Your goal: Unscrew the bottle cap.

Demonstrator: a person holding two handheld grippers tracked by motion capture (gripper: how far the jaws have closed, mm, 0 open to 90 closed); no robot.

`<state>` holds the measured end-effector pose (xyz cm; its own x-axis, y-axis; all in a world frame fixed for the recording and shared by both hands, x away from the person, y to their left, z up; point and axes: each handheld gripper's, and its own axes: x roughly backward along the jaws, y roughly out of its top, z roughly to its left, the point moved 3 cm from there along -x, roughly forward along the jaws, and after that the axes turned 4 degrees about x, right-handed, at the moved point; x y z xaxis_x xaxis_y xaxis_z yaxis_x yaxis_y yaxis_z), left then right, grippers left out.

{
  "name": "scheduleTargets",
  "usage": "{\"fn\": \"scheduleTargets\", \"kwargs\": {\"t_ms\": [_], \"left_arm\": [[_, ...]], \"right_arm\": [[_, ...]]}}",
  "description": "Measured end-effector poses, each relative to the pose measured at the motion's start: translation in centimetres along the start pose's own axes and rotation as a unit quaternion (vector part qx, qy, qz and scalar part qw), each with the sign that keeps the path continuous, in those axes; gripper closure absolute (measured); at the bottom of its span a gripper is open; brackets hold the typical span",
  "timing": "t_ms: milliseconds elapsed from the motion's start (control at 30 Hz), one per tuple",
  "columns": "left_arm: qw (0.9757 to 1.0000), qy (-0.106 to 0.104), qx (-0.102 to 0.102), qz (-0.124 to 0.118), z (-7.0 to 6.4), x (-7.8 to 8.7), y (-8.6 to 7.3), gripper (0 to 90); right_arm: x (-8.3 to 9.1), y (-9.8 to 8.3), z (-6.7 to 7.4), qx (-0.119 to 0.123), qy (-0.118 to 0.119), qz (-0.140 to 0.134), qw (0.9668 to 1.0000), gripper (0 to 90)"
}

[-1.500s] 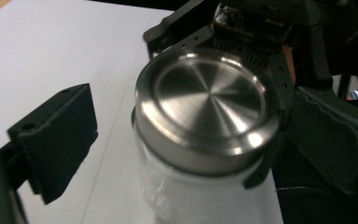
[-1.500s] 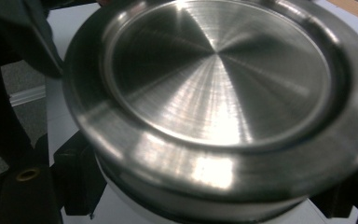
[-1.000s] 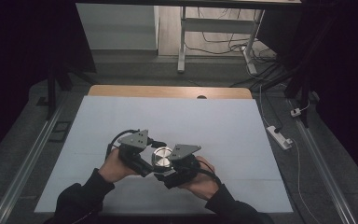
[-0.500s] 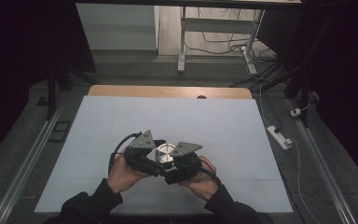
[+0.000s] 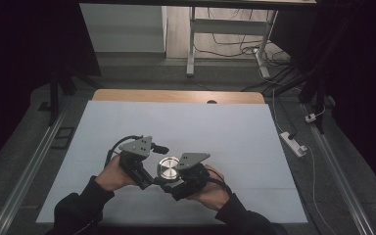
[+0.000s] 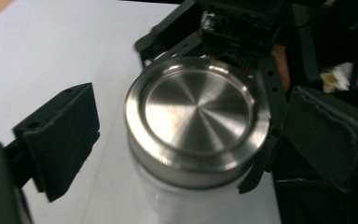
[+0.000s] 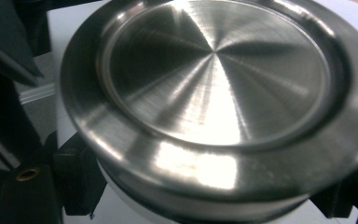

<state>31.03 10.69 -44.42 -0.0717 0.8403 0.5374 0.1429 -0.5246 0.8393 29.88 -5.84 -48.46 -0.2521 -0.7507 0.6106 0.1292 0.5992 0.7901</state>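
Observation:
A jar with a brushed steel lid (image 5: 168,167) and a pale body is held just above the white table top (image 5: 225,132), near its front edge. My right gripper (image 5: 175,180) is shut on the jar's body just under the lid (image 7: 214,79), with its black fingers (image 7: 77,179) pressing from both sides. From the left my left gripper (image 5: 152,169) reaches in, open, its jaws to either side of the lid (image 6: 196,114). Its left pad (image 6: 58,140) stands clear of the lid's rim. Its right pad (image 6: 331,135) lies behind the right gripper's fingers.
A wooden strip (image 5: 176,96) edges the table's far side. A white power strip (image 5: 293,143) lies on the floor to the right, and metal rails (image 5: 24,176) run along both sides. A desk frame and cables stand beyond the table.
My left gripper came in toward the jar, then drew back slightly to the left. The jar stays held by the right gripper, nearly in place.

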Motion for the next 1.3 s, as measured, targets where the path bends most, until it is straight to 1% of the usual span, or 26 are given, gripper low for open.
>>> {"fn": "scheduleTargets", "kwargs": {"t_ms": [133,233,300,400,433,500,533,567,600,633,667,700,733,767,800,867,933,1000,1033,1067,1100,1133,1200,1233,1267,1300], "left_arm": [[0.9997,-0.016,-0.016,0.009,-0.3,-0.4,0.0,11.8],[0.9996,-0.023,-0.016,0.008,-0.4,-0.6,0.0,16.3],[0.9999,-0.011,-0.009,0.005,-0.3,-0.7,0.0,19.9],[1.0000,0.000,-0.001,0.002,-0.3,-0.8,0.0,20.1],[1.0000,0.007,0.005,0.002,-0.4,-0.9,0.1,20.1],[0.9991,0.035,0.023,0.006,-0.4,-1.1,0.2,20.2],[0.9991,0.035,0.023,0.006,-0.4,-1.1,0.2,20.1],[0.9977,0.053,0.042,0.001,-0.4,-1.4,0.3,20.2],[0.9977,0.053,0.042,0.001,-0.4,-1.4,0.3,20.2],[0.9952,0.077,0.060,-0.001,-0.6,-1.7,0.5,20.2],[0.9952,0.077,0.060,-0.001,-0.6,-1.7,0.5,20.2],[0.9937,0.088,0.068,-0.001,-0.7,-1.9,0.6,20.2],[0.9916,0.100,0.082,-0.005,-0.8,-2.1,0.7,20.1],[0.9901,0.112,0.084,0.000,-0.8,-2.1,0.8,20.1],[0.9852,0.139,0.101,-0.005,-1.1,-2.6,1.0,20.1],[0.9820,0.157,0.104,-0.002,-1.2,-2.8,1.2,20.1],[0.9825,0.158,0.099,0.001,-1.2,-3.0,1.3,19.5],[0.9831,0.157,0.094,0.007,-1.1,-2.9,1.3,12.9],[0.9853,0.145,0.090,0.007,-0.9,-2.4,1.2,9.8],[0.9853,0.145,0.090,0.007,-0.9,-2.4,1.2,8.6],[0.9890,0.124,0.081,0.008,-0.5,-1.7,1.1,6.0],[0.9890,0.124,0.081,0.008,-0.5,-1.7,1.1,3.0],[0.9923,0.105,0.064,0.013,-0.2,-1.0,0.8,1.8],[0.9952,0.083,0.047,0.023,0.1,-0.5,0.3,1.9],[0.9952,0.083,0.047,0.023,0.1,-0.5,0.3,1.9],[0.9976,0.054,0.034,0.025,0.2,-0.3,-0.2,2.3]], "right_arm": [[-0.1,0.1,0.5,0.011,0.014,0.003,0.9998,15.1],[-0.1,0.1,0.6,0.019,0.015,0.002,0.9997,15.1],[0.0,0.2,0.5,0.018,0.013,0.002,0.9998,15.1],[0.0,0.1,0.4,0.013,0.008,0.003,0.9999,15.1],[0.0,0.1,0.3,0.009,0.000,0.004,1.0000,15.1],[0.0,0.1,0.1,0.004,-0.011,0.006,0.9999,15.1],[0.0,0.1,0.0,-0.005,-0.017,0.005,0.9998,15.1],[0.0,0.0,-0.1,-0.010,-0.022,0.006,0.9997,15.1],[0.0,0.0,-0.2,-0.014,-0.027,0.006,0.9995,15.1],[0.0,0.0,-0.3,-0.018,-0.034,0.007,0.9992,15.1],[0.0,0.0,-0.4,-0.021,-0.040,0.009,0.9989,15.1],[0.0,0.0,-0.4,-0.021,-0.040,0.009,0.9989,15.1],[0.0,-0.1,-0.6,-0.028,-0.052,0.011,0.9982,15.1],[0.0,-0.2,-0.7,-0.030,-0.057,0.010,0.9979,15.1],[0.1,-0.2,-0.8,-0.031,-0.062,0.012,0.9975,15.1],[0.1,-0.3,-1.0,-0.029,-0.071,0.014,0.9970,15.1],[0.1,-0.3,-1.1,-0.034,-0.074,0.013,0.9966,15.1],[0.2,-0.4,-1.2,-0.032,-0.076,0.013,0.9965,15.1],[0.3,-0.4,-1.2,-0.031,-0.075,0.013,0.9966,15.1],[0.3,-0.4,-1.2,-0.031,-0.075,0.013,0.9966,15.1],[0.4,-0.4,-1.2,-0.029,-0.070,0.012,0.9971,15.1],[0.4,-0.4,-1.2,-0.029,-0.070,0.012,0.9971,15.1],[0.5,-0.4,-1.2,-0.026,-0.058,0.010,0.9979,15.1],[0.5,-0.4,-1.1,-0.020,-0.044,0.009,0.9988,15.1],[0.5,-0.4,-1.1,-0.020,-0.044,0.009,0.9988,15.1],[0.5,-0.3,-0.8,-0.018,-0.025,0.006,0.9995,15.1]]}}
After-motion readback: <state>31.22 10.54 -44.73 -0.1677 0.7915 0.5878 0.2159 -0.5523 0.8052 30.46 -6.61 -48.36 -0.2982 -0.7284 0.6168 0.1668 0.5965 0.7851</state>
